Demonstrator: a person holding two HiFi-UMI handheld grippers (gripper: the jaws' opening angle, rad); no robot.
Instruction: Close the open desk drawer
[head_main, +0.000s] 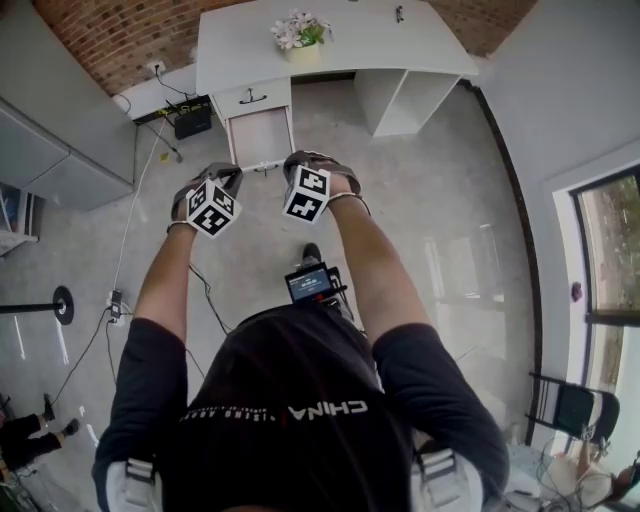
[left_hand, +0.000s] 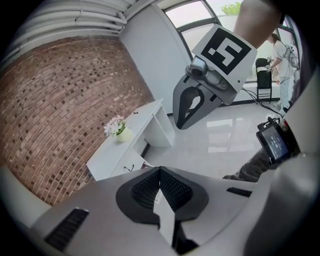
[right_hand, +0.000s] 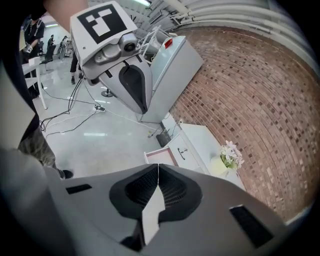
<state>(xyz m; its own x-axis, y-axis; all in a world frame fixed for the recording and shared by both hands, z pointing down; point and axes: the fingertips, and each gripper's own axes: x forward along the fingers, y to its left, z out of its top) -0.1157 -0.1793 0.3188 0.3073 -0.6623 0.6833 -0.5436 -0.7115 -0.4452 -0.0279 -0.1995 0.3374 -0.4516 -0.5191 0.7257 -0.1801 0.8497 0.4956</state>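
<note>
— Where's the drawer (head_main: 260, 136)?

— In the head view it's at 12 o'clock, pulled out of the white desk (head_main: 340, 45) toward the person (head_main: 290, 420). Above it, at its own 12 o'clock, sits a shut drawer (head_main: 250, 105).

— And the grippers?

— Side by side near the picture's middle, both angled down. From the left gripper (left_hand: 160, 172) the open drawer's front lies at about 1 o'clock. From the right gripper (right_hand: 158, 167) it lies at about 11 o'clock.

— Touching it?

— No. Each gripper view shows the drawer out past the tips, apart from them.

— The jaws?

— Both pairs are pressed together to a thin seam, with nothing between them.

— What else is around?

— Flowers (head_main: 300, 32) stand on the desk, at 12 o'clock from the drawer. A black box (head_main: 192, 121) sits on the floor (head_main: 440, 200) at the drawer's 10 o'clock, below the brick wall (head_main: 120, 35). A chair (head_main: 562, 405) stands at 4 o'clock in the head view, near a window (head_main: 610, 250).
</note>
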